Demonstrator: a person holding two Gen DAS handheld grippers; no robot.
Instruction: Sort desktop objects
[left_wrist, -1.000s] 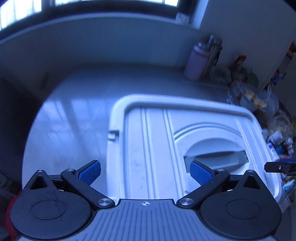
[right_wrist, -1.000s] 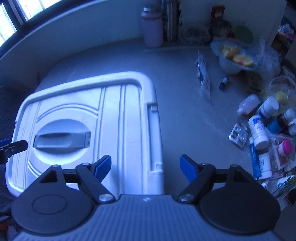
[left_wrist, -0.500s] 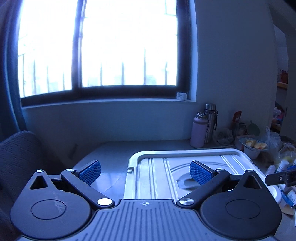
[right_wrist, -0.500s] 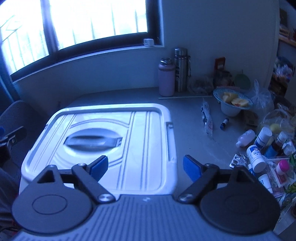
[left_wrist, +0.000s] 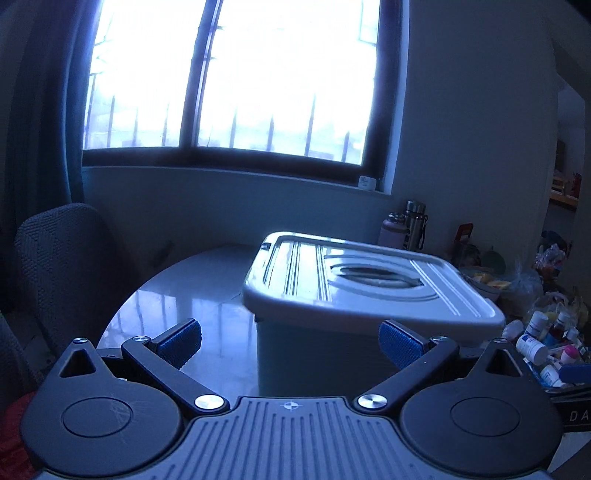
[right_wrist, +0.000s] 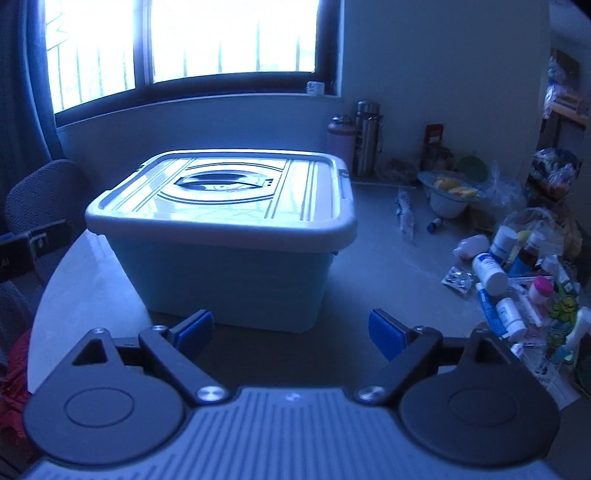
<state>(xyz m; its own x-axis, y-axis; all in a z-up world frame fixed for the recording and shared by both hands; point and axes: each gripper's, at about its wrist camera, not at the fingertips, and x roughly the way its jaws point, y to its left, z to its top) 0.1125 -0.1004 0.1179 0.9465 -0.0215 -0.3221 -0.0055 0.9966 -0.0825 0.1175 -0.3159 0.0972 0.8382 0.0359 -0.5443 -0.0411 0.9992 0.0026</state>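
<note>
Pale lidded storage box (right_wrist: 229, 258), handle recessed

Ahead of the right gripper (right_wrist: 291, 330), the lidded storage box (right_wrist: 236, 258) blocked the table's (right_wrist: 384, 258) centre. Bare tabletop lay open between box and jaws, and to the box's right. Further right, a clutter of bottles and tubes (right_wrist: 517, 280) crowded the edge. Left of the left gripper (left_wrist: 290, 343), the tabletop looked clear, though dim; a chair (left_wrist: 62, 266) stood beyond.

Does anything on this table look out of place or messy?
Yes. Right of the closed box, small bottles, tubes and a pill pack lie scattered in a heap, several tipped on their sides. The box itself sits straight.
</note>
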